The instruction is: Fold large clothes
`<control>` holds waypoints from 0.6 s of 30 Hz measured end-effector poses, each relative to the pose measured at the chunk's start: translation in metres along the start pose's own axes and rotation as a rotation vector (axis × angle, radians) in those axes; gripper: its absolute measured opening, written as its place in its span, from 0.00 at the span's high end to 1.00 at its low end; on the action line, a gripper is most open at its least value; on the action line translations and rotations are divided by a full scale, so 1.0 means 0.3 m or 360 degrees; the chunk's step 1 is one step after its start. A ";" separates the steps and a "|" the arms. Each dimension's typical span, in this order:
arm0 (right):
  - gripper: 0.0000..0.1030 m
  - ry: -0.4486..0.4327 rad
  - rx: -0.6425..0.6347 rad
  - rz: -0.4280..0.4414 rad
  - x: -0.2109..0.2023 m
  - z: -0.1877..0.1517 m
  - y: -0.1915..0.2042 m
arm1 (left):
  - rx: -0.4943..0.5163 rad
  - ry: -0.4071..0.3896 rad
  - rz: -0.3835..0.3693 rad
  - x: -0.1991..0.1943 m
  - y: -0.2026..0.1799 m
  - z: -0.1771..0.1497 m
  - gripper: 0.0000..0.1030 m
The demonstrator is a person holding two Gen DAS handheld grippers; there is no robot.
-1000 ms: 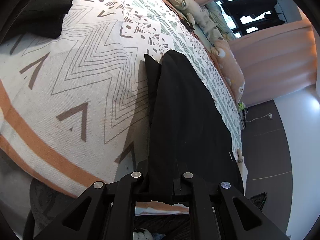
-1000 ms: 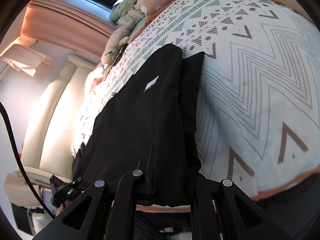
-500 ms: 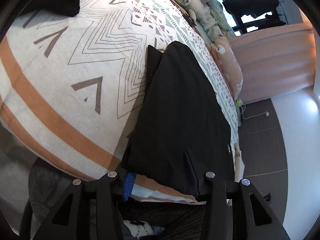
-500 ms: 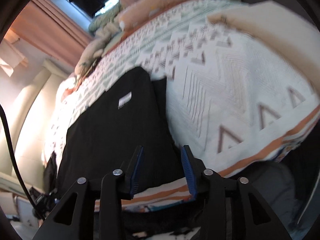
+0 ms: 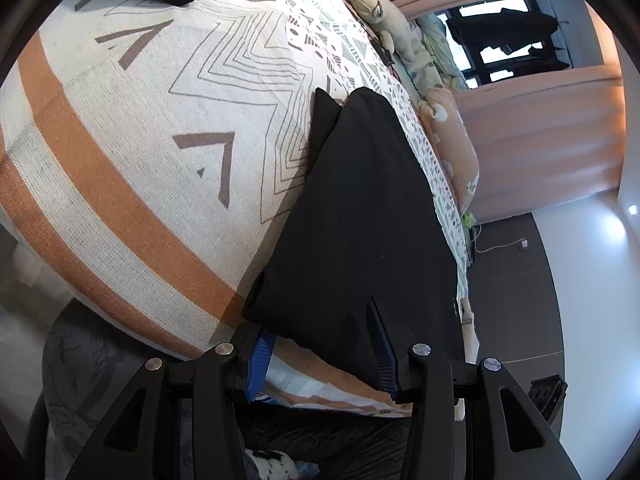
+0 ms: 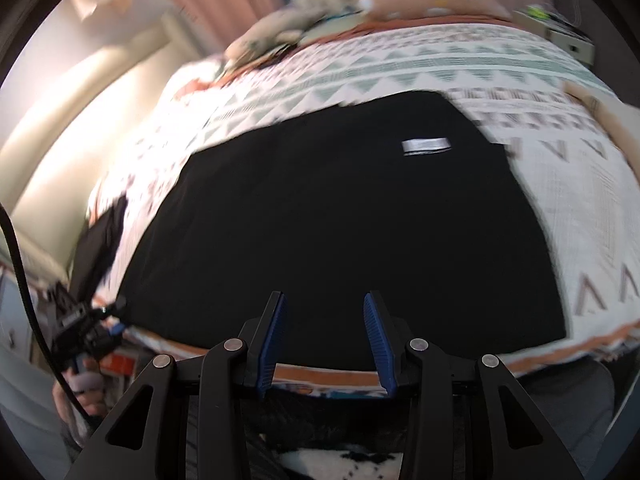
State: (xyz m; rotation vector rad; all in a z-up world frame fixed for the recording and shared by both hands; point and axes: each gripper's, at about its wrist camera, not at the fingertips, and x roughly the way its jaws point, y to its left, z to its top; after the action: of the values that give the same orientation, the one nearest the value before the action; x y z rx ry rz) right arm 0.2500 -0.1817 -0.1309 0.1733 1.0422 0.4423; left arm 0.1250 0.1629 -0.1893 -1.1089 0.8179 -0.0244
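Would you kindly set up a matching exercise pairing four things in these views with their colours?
Things:
1. folded garment
2. gripper pads
3. curtain
4. label on the garment

Colours:
A. blue
B. white
C. black
D. pink

Pairs: 1-C, 2-A, 3-D, 4-B

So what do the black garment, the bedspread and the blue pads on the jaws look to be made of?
Garment: smooth matte black fabric, fibre unclear; no sheen, drapes flat. Bedspread: coarse woven cloth, likely cotton; grid weave shows. Pads: ribbed blue rubber or plastic, judging by the fine ridges.
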 end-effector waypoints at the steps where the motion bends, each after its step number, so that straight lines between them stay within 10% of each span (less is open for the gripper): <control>1: 0.60 0.0023 -0.0024 0.0009 0.027 0.002 0.031 | -0.0005 -0.0016 -0.0002 -0.002 0.001 0.004 0.56; 9: 0.60 0.0174 -0.0214 -0.0029 0.155 -0.016 0.178 | -0.0040 -0.0045 -0.0025 0.024 0.019 0.039 0.56; 18: 0.68 0.0244 -0.0168 -0.0200 0.311 0.052 0.142 | -0.0210 -0.0087 -0.0025 0.026 0.062 0.021 0.78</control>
State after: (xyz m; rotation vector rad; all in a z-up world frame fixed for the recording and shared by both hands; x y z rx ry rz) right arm 0.2917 -0.1019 -0.1825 -0.0208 1.1699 0.4003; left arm 0.1275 0.1736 -0.2075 -1.2347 0.7703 0.0475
